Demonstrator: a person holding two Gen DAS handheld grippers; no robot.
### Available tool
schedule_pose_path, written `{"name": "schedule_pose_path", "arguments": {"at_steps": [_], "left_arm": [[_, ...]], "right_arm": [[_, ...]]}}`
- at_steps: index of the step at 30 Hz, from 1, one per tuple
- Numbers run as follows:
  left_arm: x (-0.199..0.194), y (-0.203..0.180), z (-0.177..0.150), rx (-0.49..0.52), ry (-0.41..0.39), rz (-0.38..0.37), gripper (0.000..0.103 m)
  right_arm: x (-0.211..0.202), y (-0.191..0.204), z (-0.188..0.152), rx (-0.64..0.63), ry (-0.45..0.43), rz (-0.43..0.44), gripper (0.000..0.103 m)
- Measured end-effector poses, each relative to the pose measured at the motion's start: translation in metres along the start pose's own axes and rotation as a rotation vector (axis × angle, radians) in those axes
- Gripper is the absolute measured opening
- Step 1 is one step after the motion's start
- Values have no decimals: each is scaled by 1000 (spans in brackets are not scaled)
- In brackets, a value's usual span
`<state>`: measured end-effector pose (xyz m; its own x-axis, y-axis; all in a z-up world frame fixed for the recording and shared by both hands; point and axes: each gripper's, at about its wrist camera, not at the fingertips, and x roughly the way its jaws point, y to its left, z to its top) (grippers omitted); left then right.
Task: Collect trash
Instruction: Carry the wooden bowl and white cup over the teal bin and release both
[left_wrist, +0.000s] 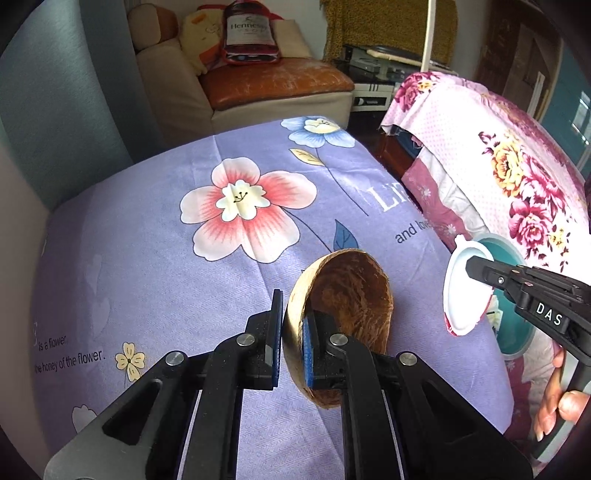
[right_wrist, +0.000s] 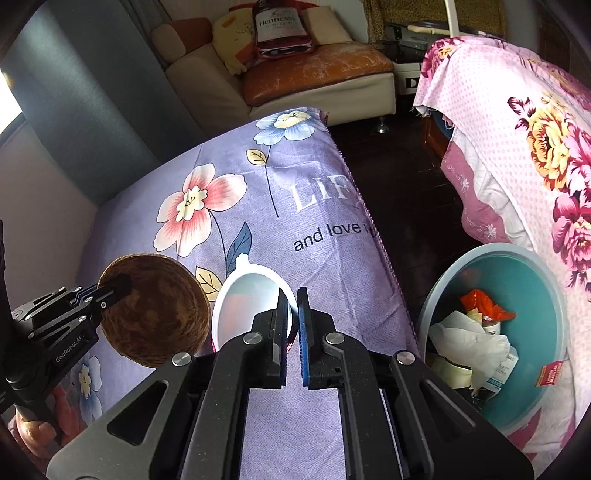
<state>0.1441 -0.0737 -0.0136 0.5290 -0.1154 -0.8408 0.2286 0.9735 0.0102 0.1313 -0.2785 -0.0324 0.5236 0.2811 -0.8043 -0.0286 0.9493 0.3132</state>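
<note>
My left gripper (left_wrist: 293, 332) is shut on the rim of a brown coconut shell half (left_wrist: 347, 314), held above the purple flowered cloth (left_wrist: 147, 266). From the right wrist view the same shell (right_wrist: 155, 314) hangs at the left in that gripper (right_wrist: 110, 291). My right gripper (right_wrist: 293, 325) is shut on the edge of a white plastic lid (right_wrist: 251, 299). The lid (left_wrist: 461, 295) also shows at the right of the left wrist view, pinched by the right gripper (left_wrist: 471, 267). A teal bin (right_wrist: 546, 332) with paper and wrappers inside stands to the right, below the table edge.
A bed with a pink flowered cover (right_wrist: 535, 155) runs along the right, close behind the bin. A sofa (left_wrist: 280, 85) with cushions and a red bag (left_wrist: 251, 33) stands at the back. Dark floor (right_wrist: 406, 177) lies between table and bed. A person's hand (left_wrist: 557, 402) grips the right tool.
</note>
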Motion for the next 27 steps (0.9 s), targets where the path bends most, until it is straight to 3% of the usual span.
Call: {"name": "schedule_pose_path", "arguments": {"at_steps": [27], "left_arm": [[1,-197,-5,274,59,-96,10]], "right_arm": [[-96,-162,-50,275,-157,-36,5]]}}
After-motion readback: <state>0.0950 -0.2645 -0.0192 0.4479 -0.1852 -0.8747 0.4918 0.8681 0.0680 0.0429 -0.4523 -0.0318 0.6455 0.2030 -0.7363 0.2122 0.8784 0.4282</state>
